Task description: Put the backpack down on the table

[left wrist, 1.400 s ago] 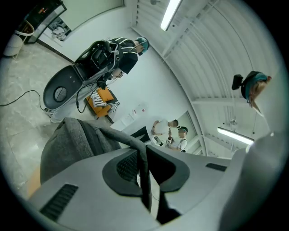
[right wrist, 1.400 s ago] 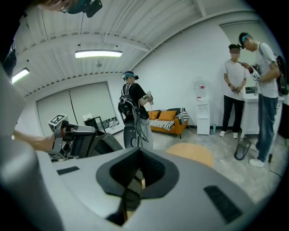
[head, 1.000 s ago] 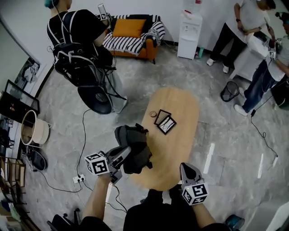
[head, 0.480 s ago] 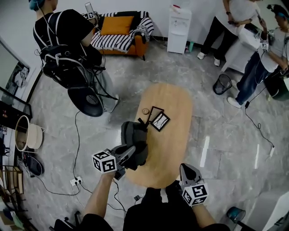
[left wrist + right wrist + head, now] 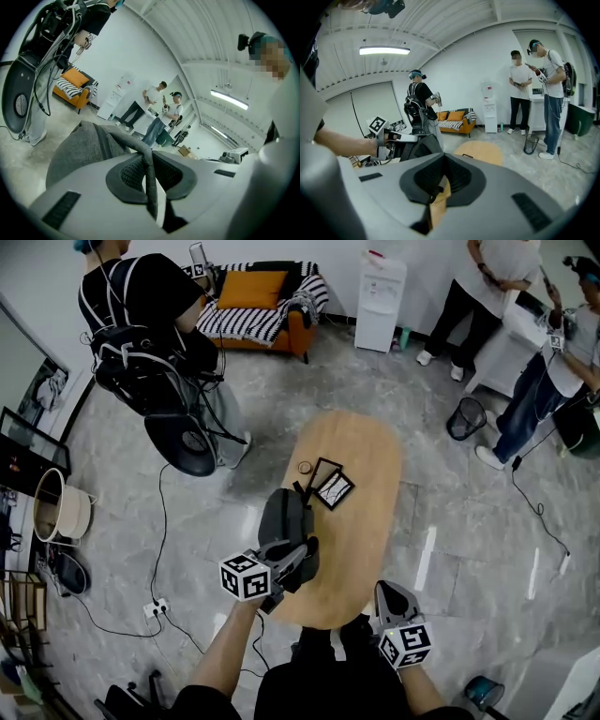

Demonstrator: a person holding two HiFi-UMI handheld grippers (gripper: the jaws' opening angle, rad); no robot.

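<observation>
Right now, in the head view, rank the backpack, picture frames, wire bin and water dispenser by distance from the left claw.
1. backpack, strap gripped in the left claw
2. picture frames, middle of the table
3. wire bin, floor, right
4. water dispenser, back wall

Head view looks steeply down; right gripper view, low, shares the table (image 5: 366, 456).

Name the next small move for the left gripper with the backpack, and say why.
Probably shift inward over the table and lower. The left gripper is shut on the strap, and the backpack sits at the table's left edge, partly over the floor; whether it already rests there can't be told.
</observation>
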